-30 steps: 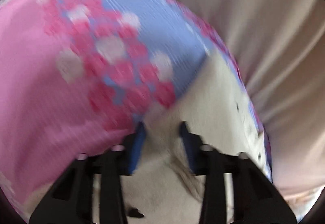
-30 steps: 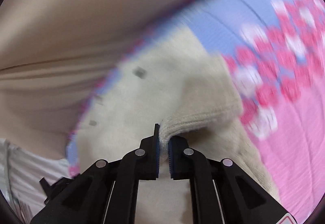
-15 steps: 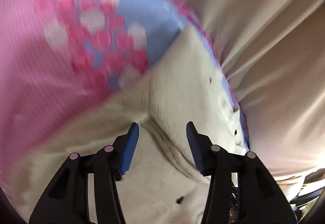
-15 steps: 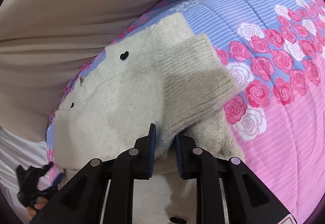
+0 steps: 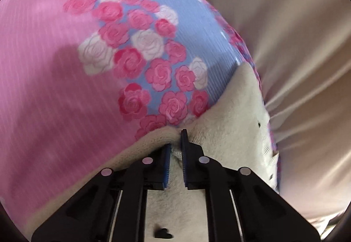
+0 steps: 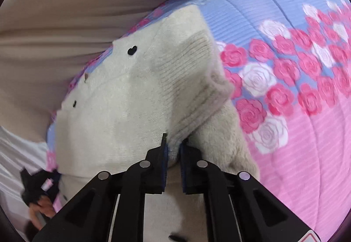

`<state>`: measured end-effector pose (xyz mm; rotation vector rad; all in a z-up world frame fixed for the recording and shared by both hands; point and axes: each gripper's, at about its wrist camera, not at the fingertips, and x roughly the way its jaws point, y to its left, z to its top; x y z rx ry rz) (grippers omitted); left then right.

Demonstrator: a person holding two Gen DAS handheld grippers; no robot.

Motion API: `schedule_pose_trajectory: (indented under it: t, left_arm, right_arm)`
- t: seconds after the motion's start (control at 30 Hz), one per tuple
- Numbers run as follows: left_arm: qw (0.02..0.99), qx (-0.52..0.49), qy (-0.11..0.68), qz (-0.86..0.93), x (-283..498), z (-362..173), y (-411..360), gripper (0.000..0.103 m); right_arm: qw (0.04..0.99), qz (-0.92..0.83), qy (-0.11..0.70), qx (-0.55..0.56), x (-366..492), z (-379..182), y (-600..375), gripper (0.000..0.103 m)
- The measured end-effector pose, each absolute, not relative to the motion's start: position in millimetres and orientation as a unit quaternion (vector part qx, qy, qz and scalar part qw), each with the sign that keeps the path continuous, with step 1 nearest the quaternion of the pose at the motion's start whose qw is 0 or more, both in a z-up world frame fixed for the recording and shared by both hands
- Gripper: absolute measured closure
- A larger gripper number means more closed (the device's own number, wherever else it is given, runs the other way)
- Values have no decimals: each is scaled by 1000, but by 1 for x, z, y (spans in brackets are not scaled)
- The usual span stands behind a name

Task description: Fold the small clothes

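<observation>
Pinching, left gripper: its blue pads have just been closing and now stand narrow, with a fold of the cream knitted sweater clamped between them, low in the middle of the left wrist view.

Right gripper: its jaws have just been closing too; they are nearly together and nip the bottom edge of the ribbed sleeve cuff, low in the middle of the right wrist view.

Sweater, left wrist view: it fills the bottom centre and runs up the right side of the frame, directly under and ahead of the fingers; a ridge of knit bunches at the fingertips.

Sweater, right wrist view: the cream knitted sweater spreads across the centre and left, lying on the bedspread. The cuff is laid over the body of the garment and slants up and right from the jaws.

Buttons: a black heart-shaped button shows in the upper left part of the knit; a smaller dark one sits lower left.

Bedspread: a pink and blue rose-print quilt takes the left and top of the left wrist view; in the right wrist view the quilt takes the right side.

Backdrop: beige draped fabric lies beyond the quilt's edge.

Lower left, right wrist view: the other gripper, blurred, at the sweater's far edge.
</observation>
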<state>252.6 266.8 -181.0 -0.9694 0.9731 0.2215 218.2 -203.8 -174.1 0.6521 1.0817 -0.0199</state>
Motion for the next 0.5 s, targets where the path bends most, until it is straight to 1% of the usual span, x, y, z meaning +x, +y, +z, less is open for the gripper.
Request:
schedule_pose_trajectory:
  t: [0.07,0.1,0.13,0.17,0.2,0.23,0.27,0.3,0.33,0.43,0.5]
  left_arm:
    - [758,-463,448,102,250,-179,269,93]
    - [754,-469,450,97,249,-176,271,92]
    - [756,-465,452,88,245,-170,269,90]
    - [762,-453,456,76,240,-164,269,89]
    - [770,-433,464,66,229,-156,269,81]
    - [777,-417,468,59,223,-148,266,68]
    - [785,-396,472,54,210,-142,265,61]
    - [793,-375,477,56,191,-136,265,49]
    - [797,-360,481,58,180,-135,263,45]
    - [790,-333,511,63,134,-145,272,44]
    - [779,-333,528,63,113,-155,275,44]
  right_arm:
    - [811,-20,493,314,208,-161,-208,83]
    - [816,-23,491,306,204,-155,-209,82]
    - [822,-29,489,290,194,-145,-212,77]
    - [826,-34,489,279,186,-140,-215,65]
    - [828,-44,492,265,170,-133,-219,58]
    - [829,-48,495,257,158,-130,-222,54]
    - [828,-48,503,243,138,-127,-226,53]
    - [827,-49,509,235,126,-127,-227,52]
    - [822,-47,523,222,102,-130,-228,50]
    - [801,-35,557,219,51,-143,-227,49]
    - [783,-34,578,229,19,-155,-222,49]
